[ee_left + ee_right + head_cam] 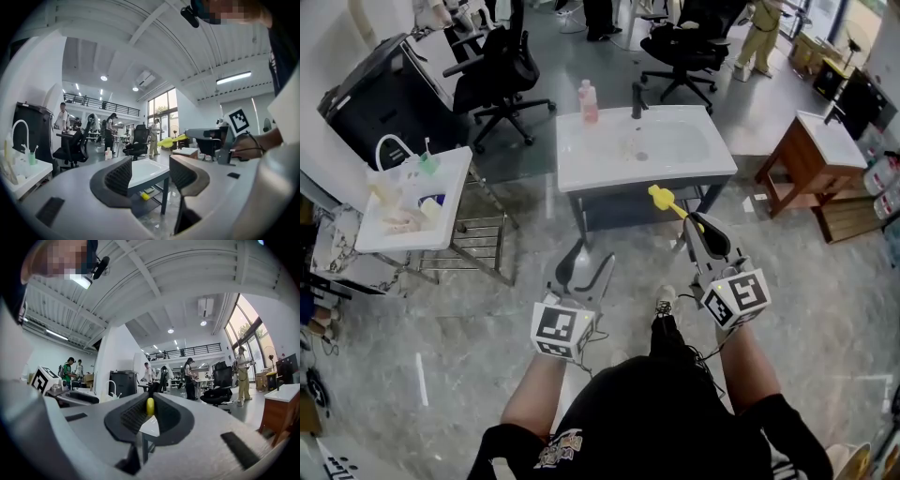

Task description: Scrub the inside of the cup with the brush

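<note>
- Left gripper (592,253): jaws apart, nothing between them.
- Right gripper (692,225): jaws clamped on one yellow brush (667,201), near the sink's (581,173) front edge.
- One pink bottle (588,101) at the sink's back edge.

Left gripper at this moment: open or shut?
Open. In its own view the left gripper has its jaws apart, nothing between them; the white sink shows through the gap.

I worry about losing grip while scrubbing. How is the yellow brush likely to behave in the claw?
The yellow brush looks slim and plastic, so it is probably light. The right claw pinches only its end, so it may pivot under scrubbing pressure.
</note>
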`<state>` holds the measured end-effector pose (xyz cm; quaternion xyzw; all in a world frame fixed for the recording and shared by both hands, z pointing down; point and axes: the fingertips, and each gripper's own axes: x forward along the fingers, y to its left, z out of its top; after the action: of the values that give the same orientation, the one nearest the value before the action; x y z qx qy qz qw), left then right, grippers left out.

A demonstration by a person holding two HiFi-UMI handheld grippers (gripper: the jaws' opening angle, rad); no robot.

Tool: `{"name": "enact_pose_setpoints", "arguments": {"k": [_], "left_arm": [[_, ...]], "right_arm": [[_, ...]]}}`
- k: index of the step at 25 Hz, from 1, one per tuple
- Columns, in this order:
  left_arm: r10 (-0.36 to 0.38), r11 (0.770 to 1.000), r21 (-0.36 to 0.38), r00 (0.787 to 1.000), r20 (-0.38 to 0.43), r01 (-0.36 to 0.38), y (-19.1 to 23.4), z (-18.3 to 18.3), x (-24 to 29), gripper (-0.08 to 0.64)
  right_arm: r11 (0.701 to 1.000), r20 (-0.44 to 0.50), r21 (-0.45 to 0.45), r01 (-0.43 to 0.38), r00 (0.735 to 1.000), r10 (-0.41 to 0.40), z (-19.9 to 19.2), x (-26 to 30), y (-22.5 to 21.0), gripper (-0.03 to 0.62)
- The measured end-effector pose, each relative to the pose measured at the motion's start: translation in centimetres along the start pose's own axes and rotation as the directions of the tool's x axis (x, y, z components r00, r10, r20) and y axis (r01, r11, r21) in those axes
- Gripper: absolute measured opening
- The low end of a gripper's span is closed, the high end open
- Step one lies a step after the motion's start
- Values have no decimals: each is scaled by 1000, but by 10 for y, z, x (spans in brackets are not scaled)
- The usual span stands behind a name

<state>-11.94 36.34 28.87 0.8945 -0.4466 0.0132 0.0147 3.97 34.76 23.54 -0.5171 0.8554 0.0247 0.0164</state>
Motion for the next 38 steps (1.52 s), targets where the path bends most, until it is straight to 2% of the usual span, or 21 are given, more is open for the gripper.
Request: {"name": "enact_pose_setpoints", "arguments": {"k": [12,23,38], "left_arm": [[-4,999,34,999,-45,5,22,-4,105,227],[80,996,31,993,-88,-78,53,2,232,225],[186,982,12,971,-151,-187,87,-23,356,225]], "right_arm": [[999,16,40,-17,1000,16,-16,73,-87,37],[992,-17,94,-88,996,90,-35,169,-201,37],[961,-45,163,-224,971,234,-76,277,-297,37]]}}
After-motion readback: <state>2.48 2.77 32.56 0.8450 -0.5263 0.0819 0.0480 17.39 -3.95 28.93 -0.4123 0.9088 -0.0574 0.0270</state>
